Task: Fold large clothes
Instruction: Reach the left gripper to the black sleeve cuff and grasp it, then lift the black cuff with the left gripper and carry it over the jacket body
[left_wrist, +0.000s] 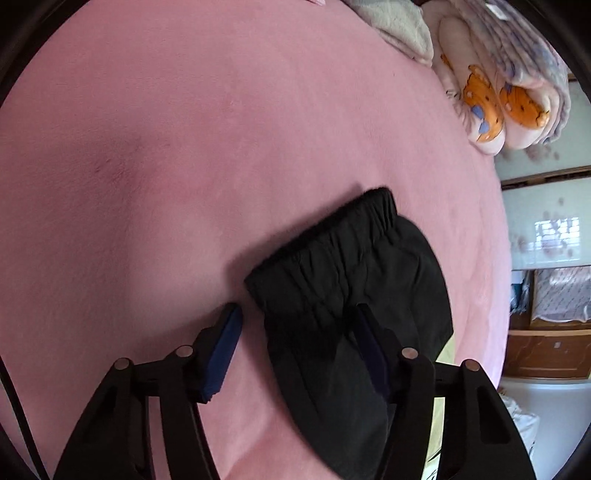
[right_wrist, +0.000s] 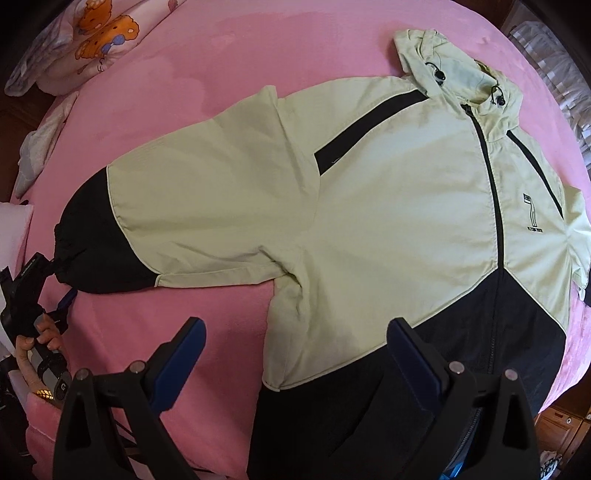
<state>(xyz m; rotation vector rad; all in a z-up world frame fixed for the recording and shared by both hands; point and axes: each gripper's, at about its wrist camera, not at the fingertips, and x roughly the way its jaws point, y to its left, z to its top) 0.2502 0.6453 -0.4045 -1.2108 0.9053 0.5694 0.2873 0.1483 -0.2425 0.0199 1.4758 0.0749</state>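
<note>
In the left wrist view, the left gripper (left_wrist: 297, 343) stands wide open just above the bed, and its blue pads (left_wrist: 221, 350) hold nothing. The black cuff (left_wrist: 332, 251) of the jacket sleeve lies between the two fingers, its elastic edge pointing away from the camera. In the right wrist view, the right gripper (right_wrist: 295, 358) is also spread wide with nothing held between the fingers; its right finger is over the black lower part of the jacket, its left finger over the bare blanket.

The jacket (right_wrist: 388, 192) lies flat and front side up on the pink blanket (right_wrist: 229, 66), with the zipper closed. It is pale yellow-green with black panels. One sleeve stretches to the left, and its black end lies just beside the other gripper, held by a hand (right_wrist: 40, 332) at the left edge. The hood (right_wrist: 454, 66) rests at the far side of the bed.

Farther away, a folded quilt with orange cartoon print (left_wrist: 498, 96) lies at the far edge of the blanket, next to a grey-white fleece cloth (left_wrist: 395, 29). Beyond the bed, wooden furniture (left_wrist: 546, 354) stands by a pale wall.
</note>
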